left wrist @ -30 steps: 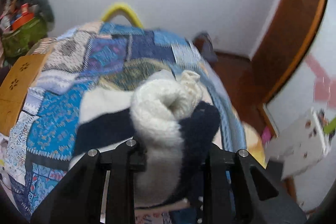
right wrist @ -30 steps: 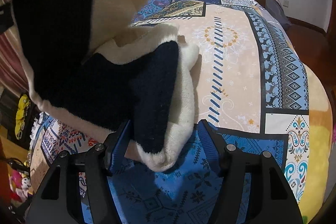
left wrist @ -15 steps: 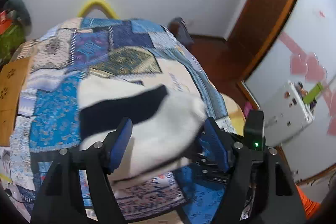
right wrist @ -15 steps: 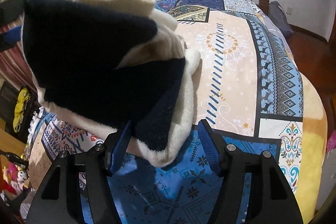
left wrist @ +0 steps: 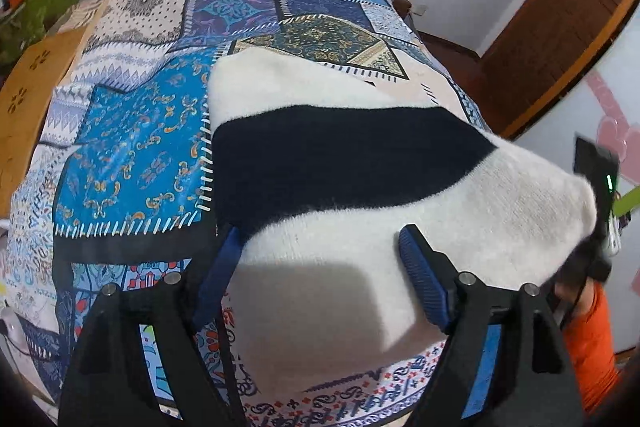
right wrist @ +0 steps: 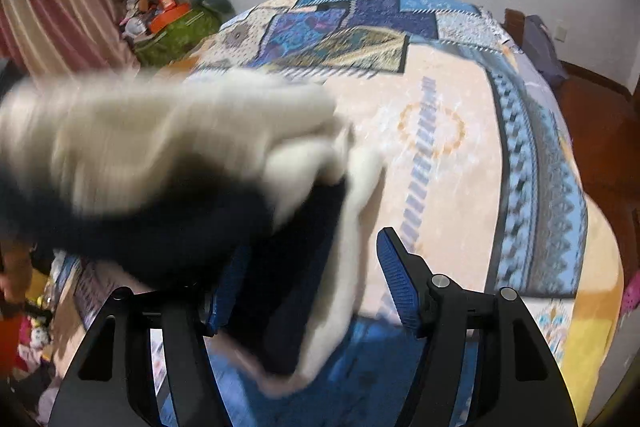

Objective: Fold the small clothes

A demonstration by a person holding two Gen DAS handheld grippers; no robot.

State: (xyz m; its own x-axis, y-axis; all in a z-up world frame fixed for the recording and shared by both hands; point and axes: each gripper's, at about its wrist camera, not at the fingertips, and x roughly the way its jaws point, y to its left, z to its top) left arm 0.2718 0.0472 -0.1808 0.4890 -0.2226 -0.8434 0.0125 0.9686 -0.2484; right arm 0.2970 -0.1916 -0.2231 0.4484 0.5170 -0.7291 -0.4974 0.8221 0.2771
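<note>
Left wrist view: lying across the patchwork bedspread [left wrist: 132, 163] on the bed, cream garment with a dark navy band [left wrist: 340, 163]; spread wide over its near cream edge, left hand-held gripper [left wrist: 320, 271], blue pads [left wrist: 420, 279] apart, gripping nothing; poking in at far right, orange sleeve [left wrist: 592, 343]. Right wrist view: blurring heavily, same garment [right wrist: 168, 155] bunched up left of centre; gaping wide, right hand-held gripper [right wrist: 308, 287], fabric draping between its pads, unclamped.
</note>
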